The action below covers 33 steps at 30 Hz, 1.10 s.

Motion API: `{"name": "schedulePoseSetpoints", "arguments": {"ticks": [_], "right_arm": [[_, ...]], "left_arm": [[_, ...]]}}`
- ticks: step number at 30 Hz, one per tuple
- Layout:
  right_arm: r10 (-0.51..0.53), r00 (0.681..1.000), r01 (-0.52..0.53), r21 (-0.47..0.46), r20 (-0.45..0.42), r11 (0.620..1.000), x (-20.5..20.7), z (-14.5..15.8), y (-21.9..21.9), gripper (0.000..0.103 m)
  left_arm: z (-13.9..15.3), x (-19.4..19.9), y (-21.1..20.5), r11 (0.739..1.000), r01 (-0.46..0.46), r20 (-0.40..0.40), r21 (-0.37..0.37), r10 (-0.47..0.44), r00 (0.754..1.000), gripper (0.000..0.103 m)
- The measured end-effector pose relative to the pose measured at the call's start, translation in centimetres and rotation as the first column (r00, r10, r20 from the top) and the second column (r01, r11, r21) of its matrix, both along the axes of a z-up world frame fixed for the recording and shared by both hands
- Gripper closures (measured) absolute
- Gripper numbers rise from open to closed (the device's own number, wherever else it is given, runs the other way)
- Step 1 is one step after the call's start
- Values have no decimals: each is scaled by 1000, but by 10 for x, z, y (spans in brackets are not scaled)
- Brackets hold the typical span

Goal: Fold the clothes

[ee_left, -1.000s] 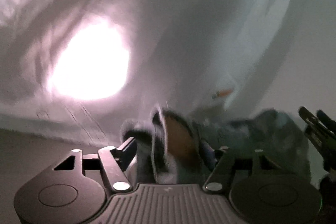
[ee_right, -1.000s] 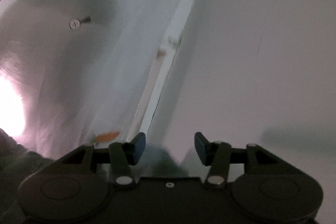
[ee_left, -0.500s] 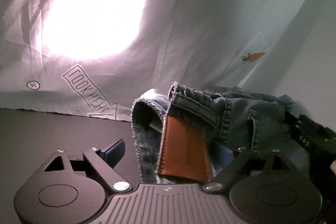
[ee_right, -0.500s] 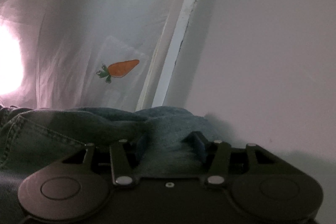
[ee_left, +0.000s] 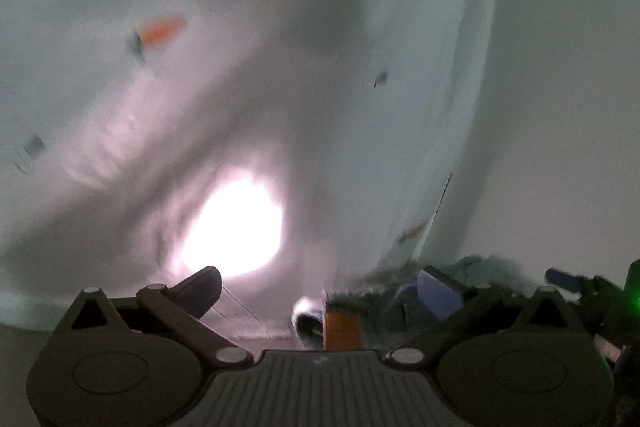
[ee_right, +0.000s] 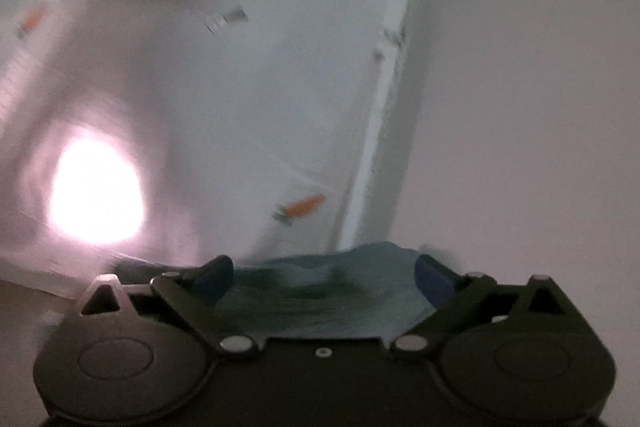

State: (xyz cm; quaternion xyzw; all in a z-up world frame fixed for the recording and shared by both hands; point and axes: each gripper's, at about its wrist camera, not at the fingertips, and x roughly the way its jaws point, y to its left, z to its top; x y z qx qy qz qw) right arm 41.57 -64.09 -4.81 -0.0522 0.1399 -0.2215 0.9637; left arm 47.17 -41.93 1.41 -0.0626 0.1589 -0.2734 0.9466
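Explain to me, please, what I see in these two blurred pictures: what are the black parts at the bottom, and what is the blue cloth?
No robot is here. A person holds a two-finger tool in each hand, and a camera on each tool looks forward along its fingers. One picture comes from the left hand-held gripper, the other from the right hand-held gripper; the black parts are their bodies. Both stand open. The blue cloth is a pair of jeans, which lies between the fingers of the right one. In the left view its brown patch shows between the fingers. Whether either tool grips it, the blur hides. Behind hangs a white sheet printed with small carrots.
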Motion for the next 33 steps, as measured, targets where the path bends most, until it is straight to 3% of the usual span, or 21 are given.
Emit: {"name": "schedulePoseSetpoints", "arguments": {"ticks": [5, 10, 15, 25, 33], "right_arm": [[94, 993, -100, 95, 67, 990, -44, 19, 72, 1], [183, 982, -189, 161, 53, 969, -81, 26, 147, 0], [266, 964, -261, 227, 7, 938, -125, 35, 223, 0], [352, 932, -311, 302, -90, 901, -208, 26, 378, 0], [356, 915, -303, 259, -191, 917, -272, 23, 473, 0]], "left_arm": [[26, -78, 43, 994, -85, 68, 65, 81, 994, 0], [31, -151, 87, 983, -151, 128, 108, 137, 982, 0], [28, -197, 160, 977, -197, 42, 78, 194, 980, 0], [18, -273, 310, 948, -270, -28, 166, 278, 960, 0], [1, -326, 404, 931, -282, -107, 230, 313, 944, 0]]}}
